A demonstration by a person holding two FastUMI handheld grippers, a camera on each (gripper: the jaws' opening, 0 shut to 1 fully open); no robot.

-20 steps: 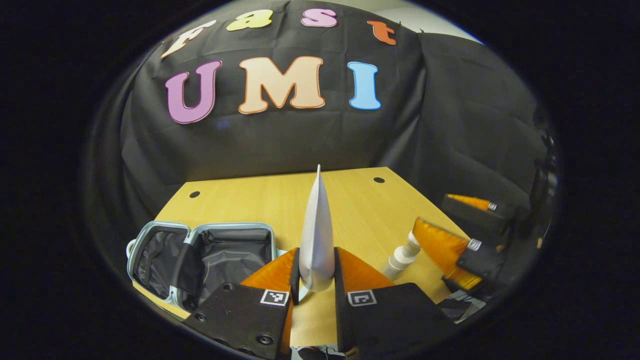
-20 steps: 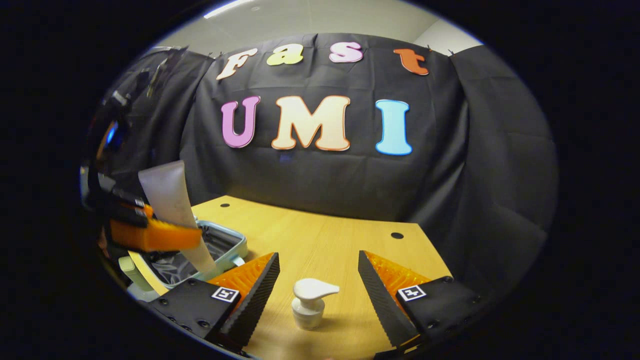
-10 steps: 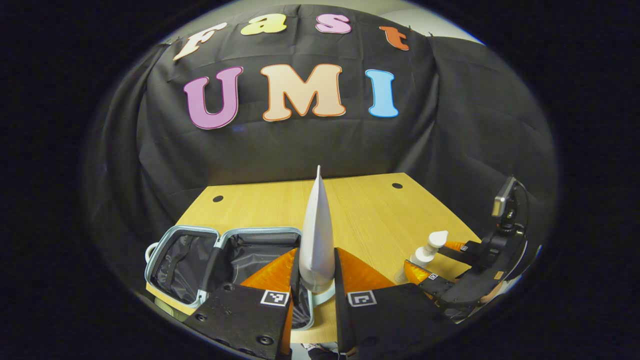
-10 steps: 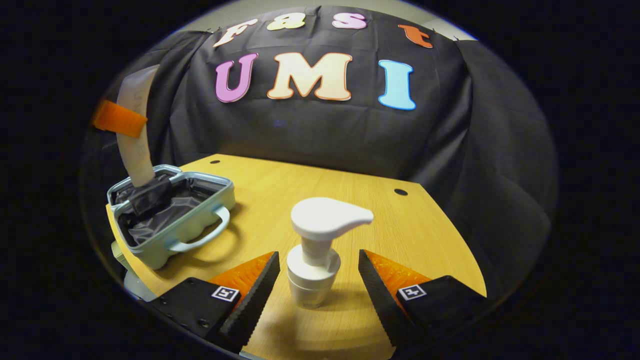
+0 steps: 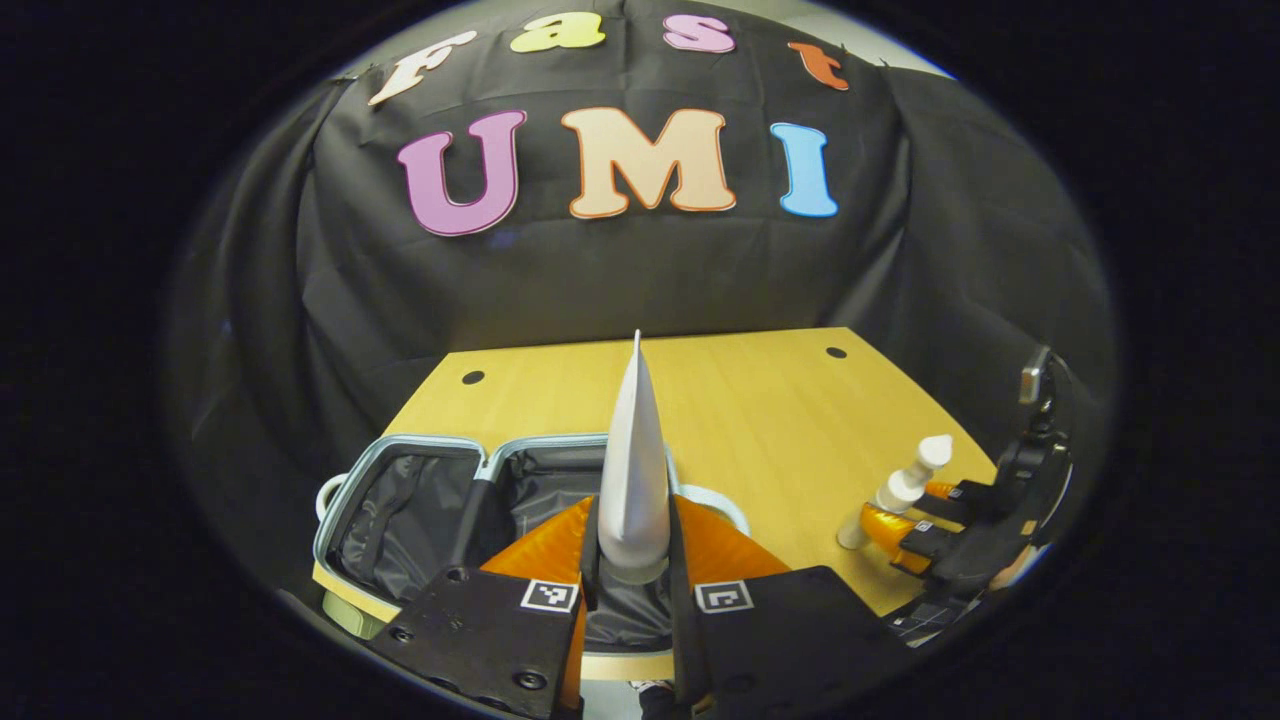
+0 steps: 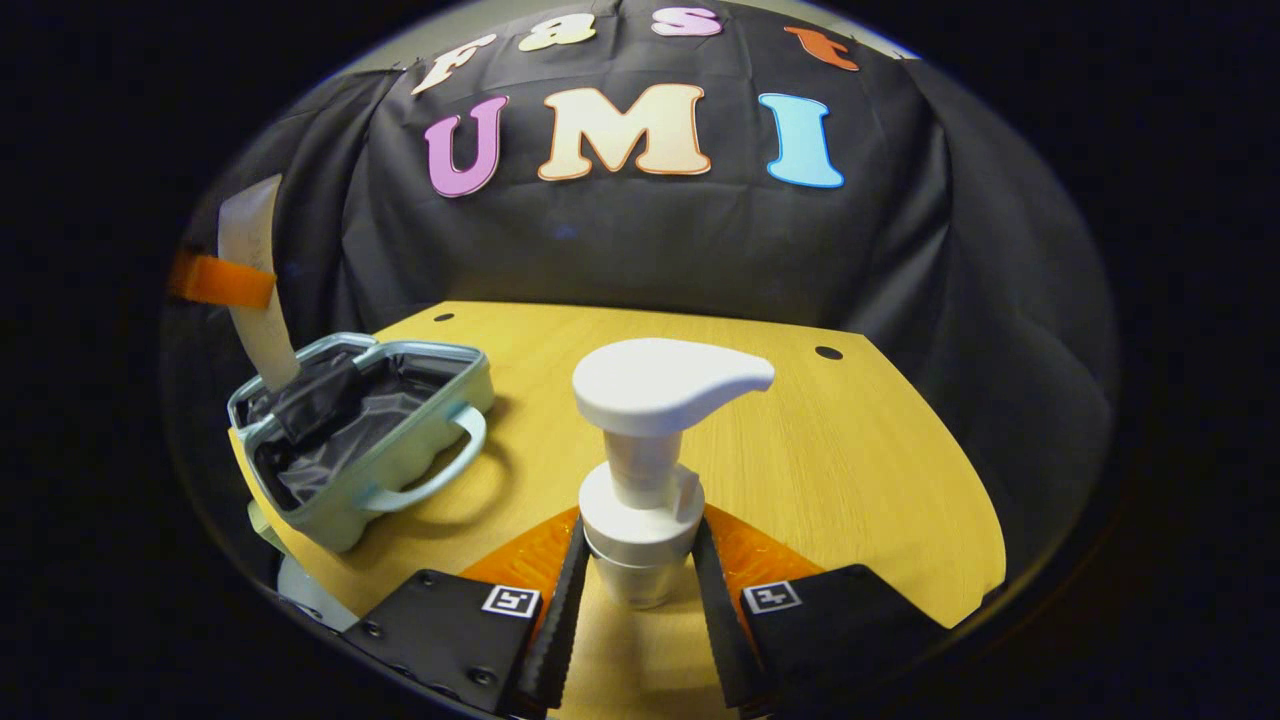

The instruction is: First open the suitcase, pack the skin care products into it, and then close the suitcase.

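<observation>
The light-blue suitcase [image 5: 345, 490] lies open on the wooden table [image 5: 760, 420], its black lining showing. My left gripper [image 5: 632, 520] is shut on a white squeeze tube [image 5: 633, 450] that stands upright above the suitcase's right half. In the right gripper view, my right gripper [image 6: 637, 545] is shut on the neck of a white pump bottle [image 6: 640, 470] standing on the table [image 6: 850, 450]. There the suitcase [image 6: 400, 460] lies at the left, and the tube [image 6: 250, 290] hangs over it in an orange finger [image 6: 222, 282]. The left gripper view shows the pump bottle [image 5: 905, 485] in the right gripper [image 5: 925, 525] at the far right.
The booth's black cloth wall closes off the back and both sides. Two small dark holes [image 6: 828, 352] mark the table's far corners. The suitcase's handle [image 6: 440, 470] sticks out toward the middle of the table. The table's front edge runs just below the suitcase.
My right gripper moved in around the pump bottle and shut on its neck. My left gripper carried the tube leftward over the open suitcase.
</observation>
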